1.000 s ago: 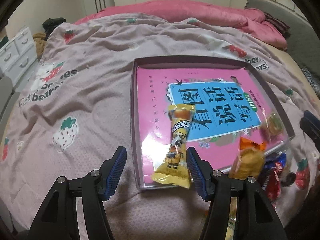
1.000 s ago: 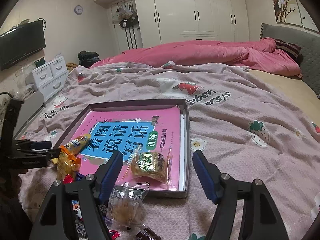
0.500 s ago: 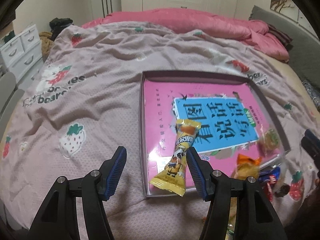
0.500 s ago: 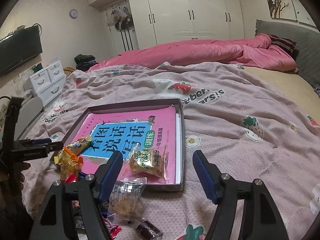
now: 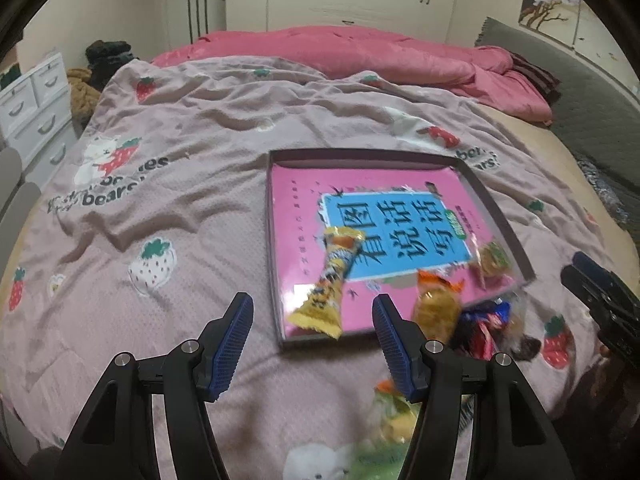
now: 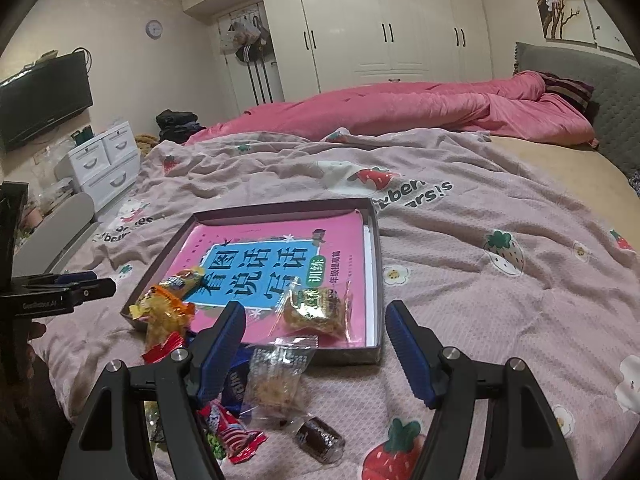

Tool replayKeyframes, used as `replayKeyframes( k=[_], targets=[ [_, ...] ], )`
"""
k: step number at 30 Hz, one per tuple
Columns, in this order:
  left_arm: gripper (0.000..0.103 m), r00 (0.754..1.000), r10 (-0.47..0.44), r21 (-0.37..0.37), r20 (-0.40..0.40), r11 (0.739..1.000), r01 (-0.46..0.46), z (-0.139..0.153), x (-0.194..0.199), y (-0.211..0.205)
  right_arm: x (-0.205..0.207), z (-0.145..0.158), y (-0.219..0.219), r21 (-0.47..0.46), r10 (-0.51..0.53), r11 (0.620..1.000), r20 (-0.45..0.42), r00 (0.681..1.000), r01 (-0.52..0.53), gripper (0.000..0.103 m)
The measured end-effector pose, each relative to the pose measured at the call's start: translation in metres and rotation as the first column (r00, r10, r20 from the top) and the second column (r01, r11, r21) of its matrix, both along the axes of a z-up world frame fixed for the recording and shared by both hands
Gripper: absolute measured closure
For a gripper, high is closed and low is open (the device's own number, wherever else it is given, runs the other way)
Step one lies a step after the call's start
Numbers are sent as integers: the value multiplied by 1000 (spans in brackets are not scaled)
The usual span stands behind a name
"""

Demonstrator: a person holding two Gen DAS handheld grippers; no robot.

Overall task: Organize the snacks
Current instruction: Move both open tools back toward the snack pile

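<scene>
Lying slantwise inside the shallow tray [image 5: 273, 240], near its front left corner, the yellow snack bar [image 5: 326, 294] rests on the pink book [image 6: 344, 240] that lines it. Two more wrapped snacks sit in the tray; a loose heap (crinkly, mixed wrappers) lies just outside its front rim. Both the left gripper [image 5: 312, 344] and the right gripper [image 6: 316, 344] hang with jaws apart, holding nothing. These packets look light, soft and slippery; pinching one across its filled middle should hold better than its flat sealed ends.
</scene>
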State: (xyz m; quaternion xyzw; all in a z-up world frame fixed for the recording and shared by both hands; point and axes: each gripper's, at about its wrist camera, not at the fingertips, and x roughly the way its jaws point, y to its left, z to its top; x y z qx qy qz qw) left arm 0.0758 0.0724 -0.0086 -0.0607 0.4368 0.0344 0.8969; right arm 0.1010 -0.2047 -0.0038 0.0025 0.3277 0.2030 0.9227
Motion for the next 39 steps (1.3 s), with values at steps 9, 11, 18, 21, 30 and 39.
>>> replayKeyframes(
  k=[9, 11, 18, 21, 30, 39],
  targets=[
    [39, 998, -45, -17, -43, 999, 44, -9, -19, -13, -8, 3, -3, -4, -8, 1000, -3, 1000, 8, 31],
    [39, 997, -60, -12, -54, 998, 59, -11, -21, -17, -11, 4, -6, 0, -12, 1000, -6, 1000, 12, 31],
    [39, 993, -94, -19, -75, 995, 93, -15, -28, -21, -15, 3, -11, -3, -21, 1000, -21, 1000, 21, 31],
    [39, 990, -106, -28, -88, 994, 104, -17, -32, -23, -17, 2, -11, -7, -22, 1000, -28, 999, 22, 31],
    [39, 981, -141, -61, -135, 989, 134, -29, -39, -32, -21, 0, -9, -24, -16, 1000, -39, 999, 15, 31],
    [39, 966, -175, -80, -191, 984, 162, -46, -40, -42, -25, -10, -6, -43, -12, 999, -93, 996, 8, 31]
  ],
)
